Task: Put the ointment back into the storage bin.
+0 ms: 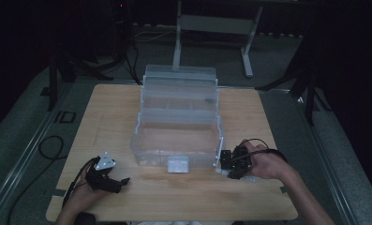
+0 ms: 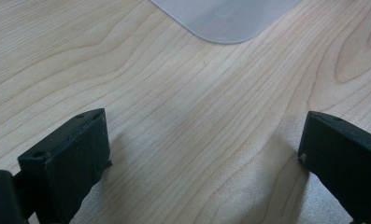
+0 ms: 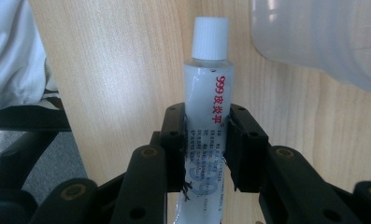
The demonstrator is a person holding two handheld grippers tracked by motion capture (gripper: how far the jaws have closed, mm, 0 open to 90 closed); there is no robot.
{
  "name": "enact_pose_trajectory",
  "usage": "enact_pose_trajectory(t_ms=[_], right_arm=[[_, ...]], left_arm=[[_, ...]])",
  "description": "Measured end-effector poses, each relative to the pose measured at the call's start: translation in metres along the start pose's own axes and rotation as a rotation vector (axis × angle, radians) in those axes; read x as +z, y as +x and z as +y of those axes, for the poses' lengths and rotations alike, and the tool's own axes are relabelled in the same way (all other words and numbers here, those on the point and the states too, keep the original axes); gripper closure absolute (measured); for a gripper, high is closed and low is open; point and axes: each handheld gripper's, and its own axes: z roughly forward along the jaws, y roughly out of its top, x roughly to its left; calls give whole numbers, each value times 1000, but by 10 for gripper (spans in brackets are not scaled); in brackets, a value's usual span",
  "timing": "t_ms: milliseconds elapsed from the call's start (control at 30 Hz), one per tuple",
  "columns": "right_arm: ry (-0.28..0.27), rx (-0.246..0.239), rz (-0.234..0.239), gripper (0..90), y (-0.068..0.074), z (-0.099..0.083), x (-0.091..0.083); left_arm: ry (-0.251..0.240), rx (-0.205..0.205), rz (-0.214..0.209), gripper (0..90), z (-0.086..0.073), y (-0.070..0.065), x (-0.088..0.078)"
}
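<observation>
White plastic with red print, the tube [image 3: 205,107] sits clamped between the jaws of the right hand-held gripper [image 3: 206,140], its screw cap pointing away from the hand. In the high view that right hand-held gripper [image 1: 236,165] is just off the front right corner of the clear storage box [image 1: 176,123], which stands open in the middle of the wooden surface [image 1: 277,197] with its tiered trays stepped back and the bottom compartment looking empty. So the pickup appears done; what seems left is carrying the tube over the box wall and setting it in a compartment. The left hand-held gripper [image 1: 109,183] rests low near the front left of the surface, jaws spread apart with nothing between them, a rounded corner of the box just ahead of it.
</observation>
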Motion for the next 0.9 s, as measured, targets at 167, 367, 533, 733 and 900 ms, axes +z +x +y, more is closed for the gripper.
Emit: enact_pose_trajectory(t_ms=[167,367,533,733,900], right_arm=[[-15,2,-14,703,-4,-2,-14],[-22,2,-24,703,-8,-1,-27],[-26,-4,-32,703,-12,1,-35],[-24,-12,-44,703,-17,6,-45],[-18,-16,-55,703,-22,10,-52]], left_arm=[[0,0,0,26,0,0,0],[0,0,-1,26,0,0,0],[0,0,-1,26,0,0,0],[0,1,0,26,0,0,0],[1,2,0,26,0,0,0]])
